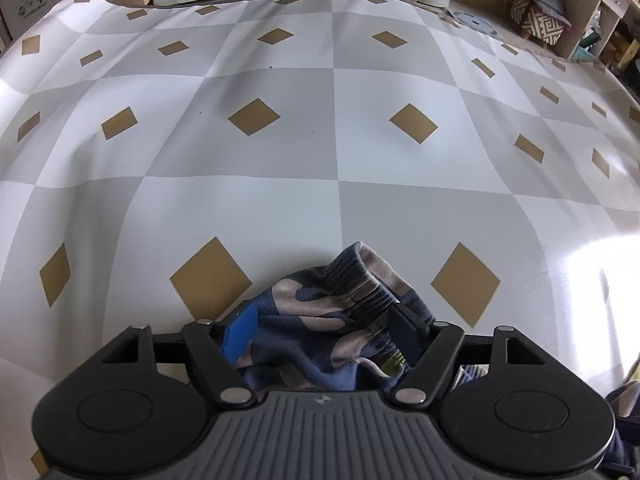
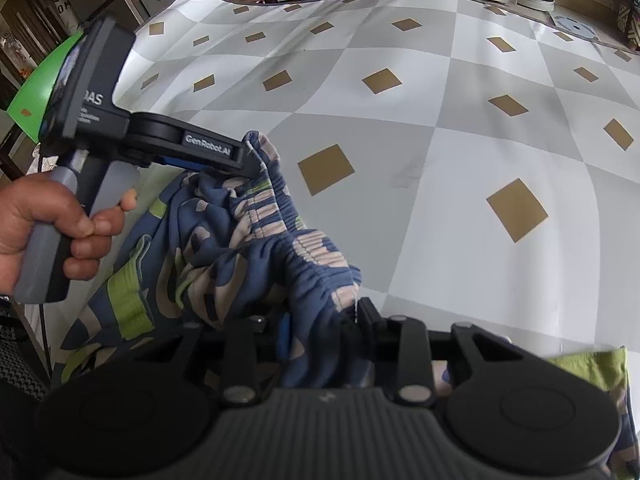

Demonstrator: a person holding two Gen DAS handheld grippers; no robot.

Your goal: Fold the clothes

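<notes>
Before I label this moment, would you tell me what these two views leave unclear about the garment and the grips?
- Garment: its type and full outline; bunched up, and both views cut it off at the bottom edge.
- Left gripper: whether its fingers press the cloth; folds fill the gap in the left view.
- Right gripper: its fingertips, buried in fabric in the right view.

Your left hand [image 2: 48, 224] wraps around the grey handle of the left gripper [image 2: 250, 160], which tips down with its jaws apart. Your right gripper [image 2: 320, 330] tips down too, and its jaws pinch close together on the cloth [image 2: 256, 236].
</notes>
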